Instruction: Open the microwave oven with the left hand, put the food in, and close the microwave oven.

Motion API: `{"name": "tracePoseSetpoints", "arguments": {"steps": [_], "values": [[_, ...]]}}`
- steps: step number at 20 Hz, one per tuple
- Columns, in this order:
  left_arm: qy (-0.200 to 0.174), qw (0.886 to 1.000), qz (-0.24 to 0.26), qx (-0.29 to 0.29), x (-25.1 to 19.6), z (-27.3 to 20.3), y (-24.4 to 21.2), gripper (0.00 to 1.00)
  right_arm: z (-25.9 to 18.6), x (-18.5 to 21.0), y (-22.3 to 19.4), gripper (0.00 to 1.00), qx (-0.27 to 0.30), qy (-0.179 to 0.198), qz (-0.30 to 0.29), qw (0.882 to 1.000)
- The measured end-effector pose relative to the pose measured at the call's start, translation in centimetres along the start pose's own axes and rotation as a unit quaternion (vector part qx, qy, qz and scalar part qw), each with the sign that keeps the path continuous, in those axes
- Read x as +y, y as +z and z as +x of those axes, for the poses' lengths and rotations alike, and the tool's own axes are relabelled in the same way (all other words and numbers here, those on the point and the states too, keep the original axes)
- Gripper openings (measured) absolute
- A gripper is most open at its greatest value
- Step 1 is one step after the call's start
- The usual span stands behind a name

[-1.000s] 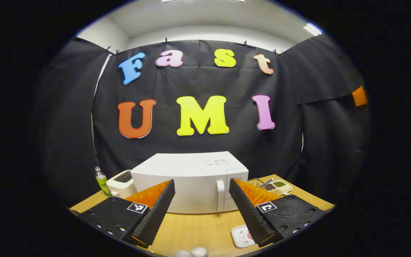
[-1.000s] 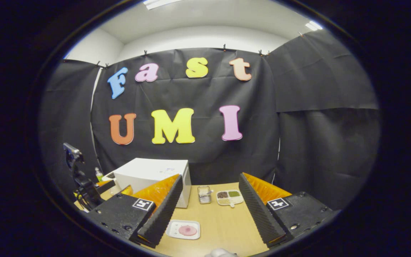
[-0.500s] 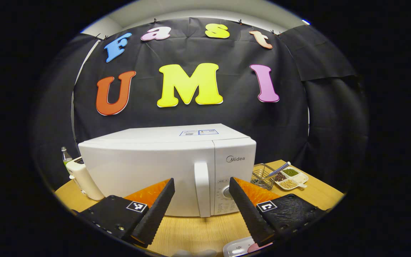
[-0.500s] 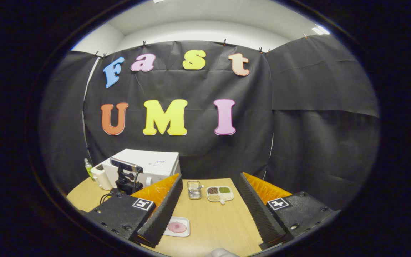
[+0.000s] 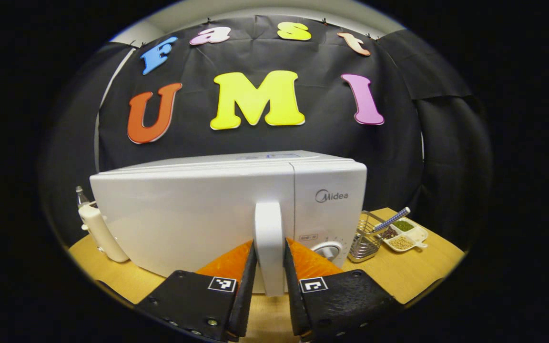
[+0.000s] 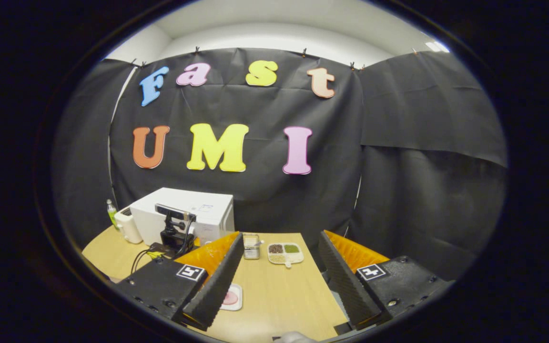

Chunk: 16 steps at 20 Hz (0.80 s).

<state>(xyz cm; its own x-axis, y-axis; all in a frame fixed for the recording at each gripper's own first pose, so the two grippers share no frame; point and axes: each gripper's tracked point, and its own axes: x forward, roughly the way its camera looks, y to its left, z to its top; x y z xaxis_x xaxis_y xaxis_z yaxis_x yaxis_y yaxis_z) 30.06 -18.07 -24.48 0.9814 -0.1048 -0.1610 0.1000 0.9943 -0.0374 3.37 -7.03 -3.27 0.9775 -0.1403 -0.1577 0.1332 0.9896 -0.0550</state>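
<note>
— On the wooden table (image 5: 412, 274), what is seen in the left gripper view?

— The white microwave oven (image 5: 184, 209) is seen close up, its door closed. Its upright door handle (image 5: 269, 247) is clamped between the two fingers of the left gripper (image 5: 269, 305), which press on it from both sides. A wire basket (image 5: 364, 238) and a divided dish of grains (image 5: 405, 236) are set to the right of the oven.

— And in the right gripper view?

— The right gripper (image 6: 278, 293) is held over the table with its fingers spread wide — nothing is gripped. The food, a pink round on a small white plate (image 6: 231, 297), is seen just beside its left finger, in front of the oven and well apart from it.
</note>
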Motion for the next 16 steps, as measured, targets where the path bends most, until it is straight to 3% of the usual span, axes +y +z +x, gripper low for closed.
{"name": "tracePoseSetpoints", "arguments": {"steps": [2, 7, 16], "values": [[-0.006, 1.0, -0.006, 0.003, 0.2, -0.1, -0.1, 0.23, 0.1, 0.3, 0.1, 1.0, 0.006, 0.007, 0.004, 1.0], [-0.021, 1.0, -0.015, 0.016, 0.1, -0.4, -0.3, 0.1, 0.1, 2.2, 0.6, 1.0, 0.002, 0.028, -0.011, 1.0], [-0.057, 0.998, 0.005, 0.007, 2.1, -8.9, -1.7, 0.09, -1.2, 5.9, 0.6, 1.0, 0.0, 0.076, -0.015, 0.997]]}}
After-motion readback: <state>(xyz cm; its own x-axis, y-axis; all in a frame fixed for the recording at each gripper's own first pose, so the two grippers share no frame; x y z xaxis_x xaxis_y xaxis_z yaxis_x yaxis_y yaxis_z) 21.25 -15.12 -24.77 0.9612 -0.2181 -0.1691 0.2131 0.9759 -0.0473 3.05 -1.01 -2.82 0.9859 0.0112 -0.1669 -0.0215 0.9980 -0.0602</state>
